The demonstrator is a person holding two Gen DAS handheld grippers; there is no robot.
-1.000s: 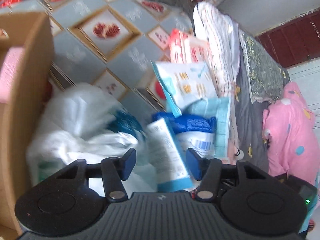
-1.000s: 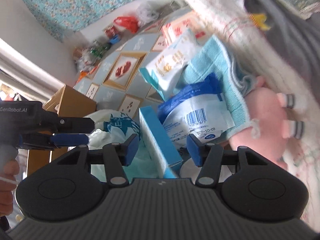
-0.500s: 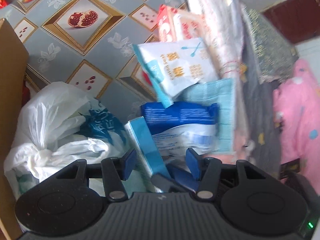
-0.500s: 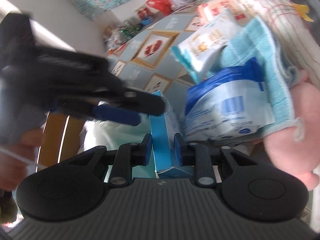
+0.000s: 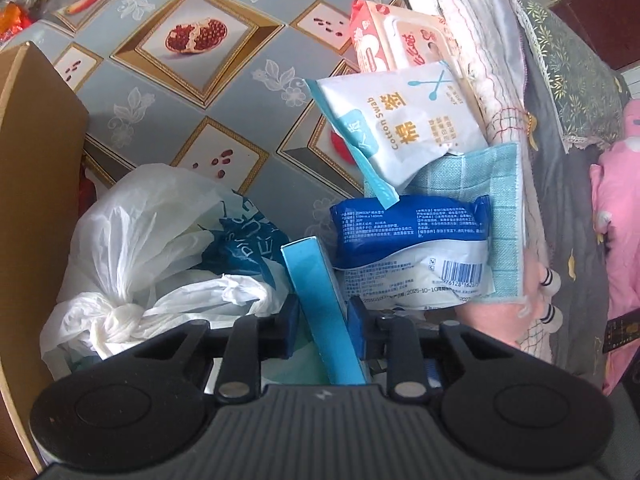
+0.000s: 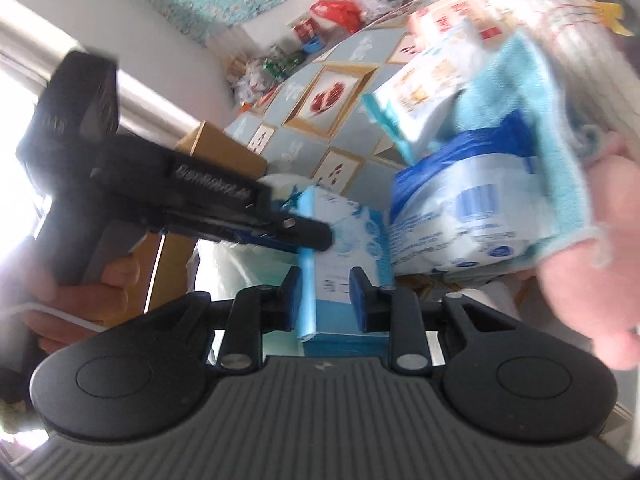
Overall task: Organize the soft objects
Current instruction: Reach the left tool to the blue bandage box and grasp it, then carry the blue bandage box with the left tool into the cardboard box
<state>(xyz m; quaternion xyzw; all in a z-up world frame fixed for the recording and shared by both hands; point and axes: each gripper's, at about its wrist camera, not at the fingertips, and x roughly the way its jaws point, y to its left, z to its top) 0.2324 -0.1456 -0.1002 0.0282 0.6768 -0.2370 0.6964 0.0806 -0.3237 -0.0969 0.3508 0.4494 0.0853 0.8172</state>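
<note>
A slim light-blue carton [image 5: 308, 276] stands on edge among the soft goods, and both grippers have it. My left gripper [image 5: 322, 320] points steeply down and is shut on its narrow sides. From the right wrist view, the left gripper [image 6: 316, 240] clamps the carton's [image 6: 344, 240] upper part. My right gripper [image 6: 326, 300] has the carton's lower part between its pads. Its jaws are opening, and the pads still touch the carton. Behind lie a blue-and-white pack [image 5: 408, 248], a cotton swab pack [image 5: 404, 120] and a teal cloth [image 5: 500, 200].
A knotted white plastic bag [image 5: 152, 232] lies left of the carton, against a cardboard box wall [image 5: 36, 160]. A pink wipes pack [image 5: 392, 40], folded striped fabric [image 5: 472, 40] and a pink plush toy [image 6: 580, 240] crowd the right. Patterned tablecloth [image 5: 192, 80] stretches beyond.
My left gripper came down over the carton and shut on it. My right gripper closed on the carton from open, then eased slightly.
</note>
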